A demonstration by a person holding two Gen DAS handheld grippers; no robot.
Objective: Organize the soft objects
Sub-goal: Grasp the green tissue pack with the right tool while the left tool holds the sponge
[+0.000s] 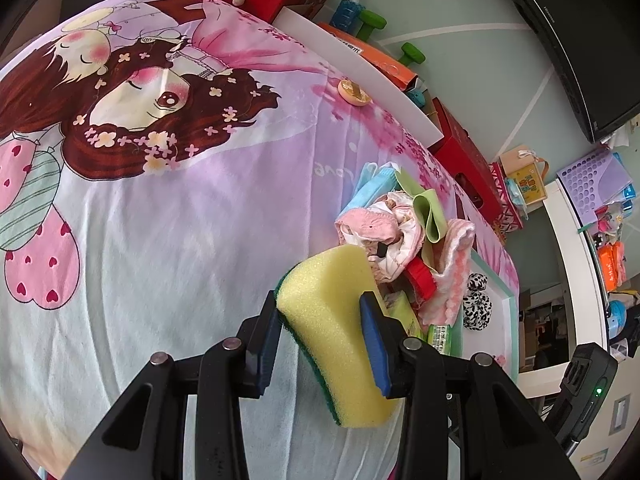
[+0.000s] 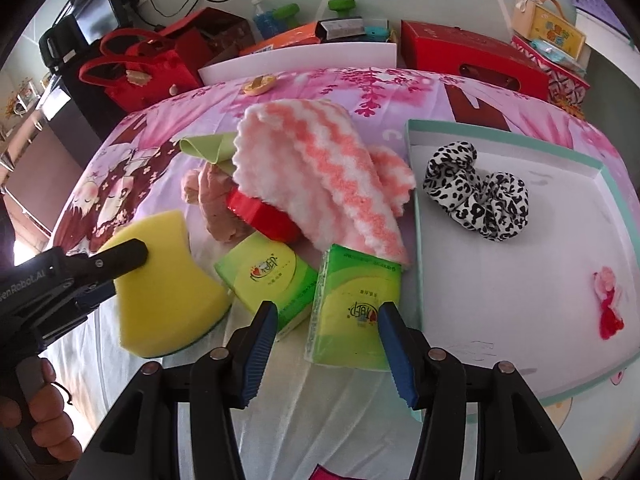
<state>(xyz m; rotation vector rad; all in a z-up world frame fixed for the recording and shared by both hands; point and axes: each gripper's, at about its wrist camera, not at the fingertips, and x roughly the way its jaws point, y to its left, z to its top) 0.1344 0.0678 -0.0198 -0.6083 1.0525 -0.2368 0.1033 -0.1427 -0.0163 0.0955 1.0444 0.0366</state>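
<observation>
My left gripper is shut on a yellow sponge with a green scrub side, held just over the bedsheet; the right wrist view shows the sponge at lower left. My right gripper stands open above a green tissue pack, its pads apart from the pack. A second tissue pack lies beside it. Behind them is a pile: a pink-and-white towel, a red item, a pink cloth and a green cloth. A leopard-print scrunchie lies in the white tray.
A small pink and red soft item lies in the tray's right part. The cartoon-print sheet covers the bed. Red boxes, a red bag, green dumbbells and a white board crowd the far edge.
</observation>
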